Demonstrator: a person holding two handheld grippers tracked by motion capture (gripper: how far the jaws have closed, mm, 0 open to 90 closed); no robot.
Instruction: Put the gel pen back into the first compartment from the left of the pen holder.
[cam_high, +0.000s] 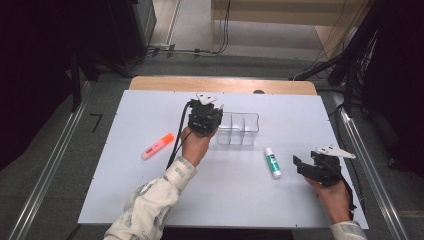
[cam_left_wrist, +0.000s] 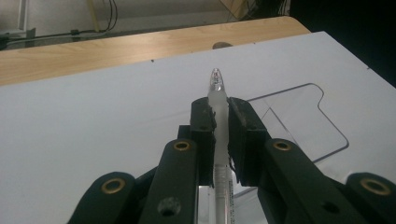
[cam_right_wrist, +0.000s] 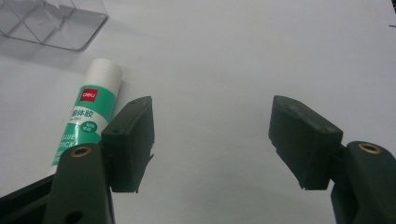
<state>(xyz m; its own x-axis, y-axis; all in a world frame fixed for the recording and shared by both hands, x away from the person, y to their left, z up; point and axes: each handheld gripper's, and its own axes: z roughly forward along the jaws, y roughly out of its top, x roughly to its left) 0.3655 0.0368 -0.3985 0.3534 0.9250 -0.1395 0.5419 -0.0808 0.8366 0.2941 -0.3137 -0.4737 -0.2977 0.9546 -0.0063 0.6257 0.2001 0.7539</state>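
Note:
My left gripper (cam_left_wrist: 222, 119) is shut on a translucent pen (cam_left_wrist: 218, 100), whose clear tip sticks out beyond the black jaws. In the high view the left gripper (cam_high: 204, 120) hovers just left of a clear plastic divided organizer (cam_high: 239, 128) near the table's middle. The organizer's rim (cam_left_wrist: 322, 105) lies to the right of the jaws in the left gripper view. My right gripper (cam_right_wrist: 212, 140) stands open over bare white table, nothing between its jaws. A green and white glue stick (cam_right_wrist: 91, 114) lies just left of it, also seen as the glue stick (cam_high: 272, 162) in the high view, left of the right gripper (cam_high: 307, 167).
An orange highlighter (cam_high: 157, 146) lies on the white table (cam_high: 280, 210) at the left. A wooden edge (cam_high: 220, 84) runs along the table's far side. Metal rails flank both sides, and cables lie on the floor beyond.

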